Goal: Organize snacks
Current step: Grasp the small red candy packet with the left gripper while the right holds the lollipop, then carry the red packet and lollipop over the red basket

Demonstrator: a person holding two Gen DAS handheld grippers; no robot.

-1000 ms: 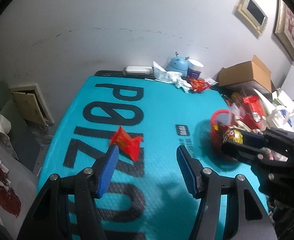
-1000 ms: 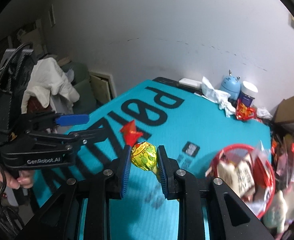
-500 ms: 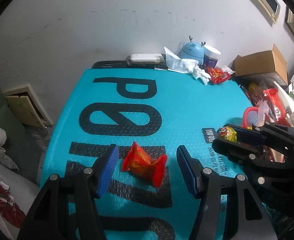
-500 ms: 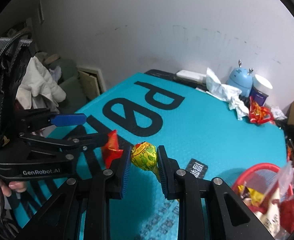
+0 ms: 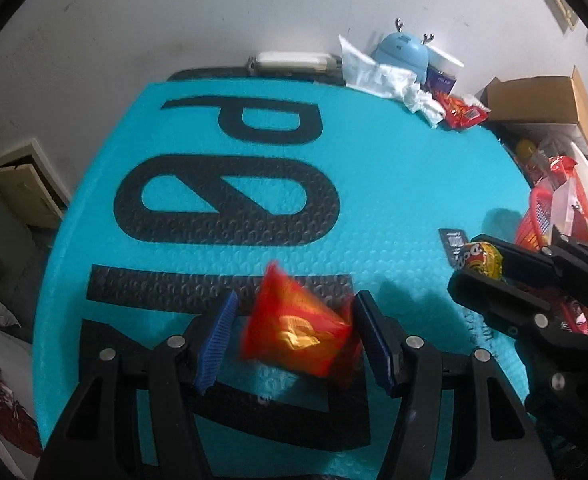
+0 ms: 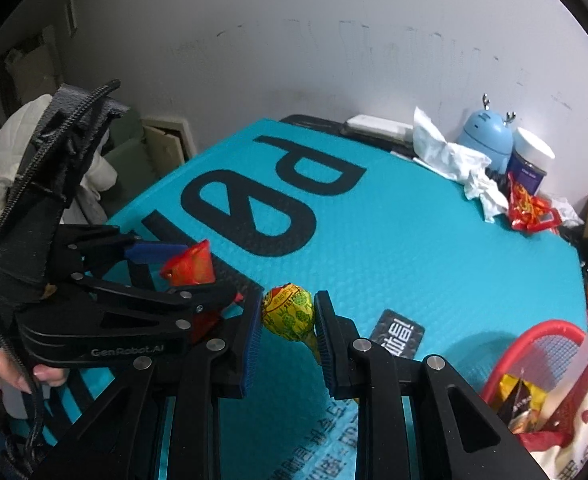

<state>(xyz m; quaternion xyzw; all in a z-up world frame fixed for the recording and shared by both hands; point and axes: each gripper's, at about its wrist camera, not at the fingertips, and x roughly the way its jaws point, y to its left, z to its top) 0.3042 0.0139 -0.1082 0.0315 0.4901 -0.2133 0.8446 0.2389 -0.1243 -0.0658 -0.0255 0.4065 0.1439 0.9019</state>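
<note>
Left wrist view – what changed: a second ago the red snack packet (image 5: 296, 330) sat well ahead of the left gripper (image 5: 294, 338) out on the teal mat (image 5: 394, 184); now it's right in the gap between the blue pads, so the tongs have dropped down onto it.

Left wrist view – tongs: about half open, same width as before. The packet fills most of the gap. Its right edge looks like it's at the right pad and there's a sliver of mat showing on the left, so I'd say not squeezed yet.

Left wrist view – other hand: the right gripper (image 5: 476, 264) pokes in from the right, with the lollipop (image 5: 480, 258) in it, also lower over the mat than a second ago.

Right wrist view – tongs: clamped fully on the yellow-green lollipop (image 6: 288, 312), stick trailing down between the pads, no change in grip.

Right wrist view – where stuff is: packet (image 6: 190, 268) lies on the mat inside the left tongs (image 6: 182, 272); red basket (image 6: 534, 344) with more snacks is at the lower right, well apart.

What it means: my guess is the next move is closing on the packet, then both treats go to the basket.
</note>
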